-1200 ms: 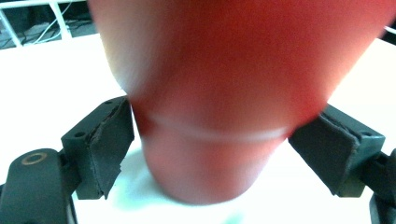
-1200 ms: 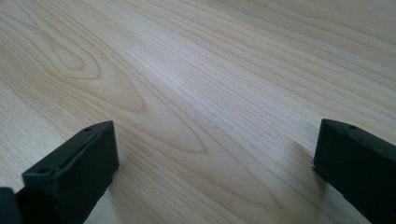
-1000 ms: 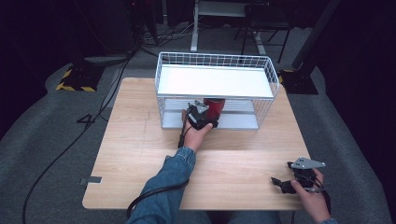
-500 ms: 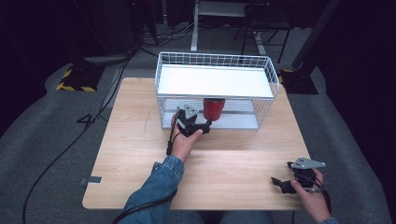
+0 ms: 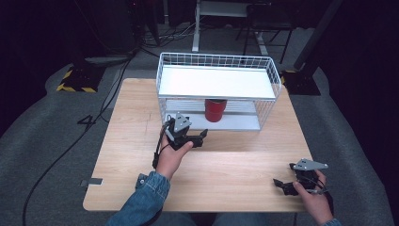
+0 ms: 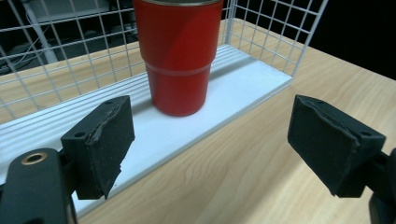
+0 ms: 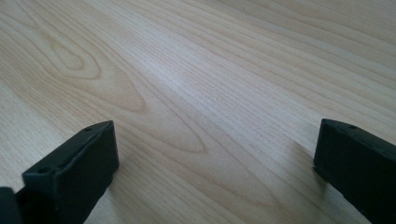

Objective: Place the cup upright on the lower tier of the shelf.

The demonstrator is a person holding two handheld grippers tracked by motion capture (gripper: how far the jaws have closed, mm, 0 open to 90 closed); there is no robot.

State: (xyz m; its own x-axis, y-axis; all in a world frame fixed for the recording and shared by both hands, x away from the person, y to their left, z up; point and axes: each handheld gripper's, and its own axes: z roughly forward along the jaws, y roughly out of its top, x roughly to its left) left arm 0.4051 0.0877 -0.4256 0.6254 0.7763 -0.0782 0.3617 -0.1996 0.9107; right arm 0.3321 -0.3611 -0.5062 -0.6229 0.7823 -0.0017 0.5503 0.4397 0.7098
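Upright, a glossy red tumbler [image 6: 178, 56]

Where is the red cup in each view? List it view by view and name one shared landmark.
High view: red cup at centre, upright on the wire rack's lower shelf.
Left gripper view: the cup is top centre, upright on that white shelf, beyond the jaws.
Right gripper view: looks down on the wooden table.
Shared landmark: the wooden table.

Wooden table [image 5: 235, 165] on grey carpet [image 5: 56, 141] — black cables [image 5: 70, 146] trailing left.
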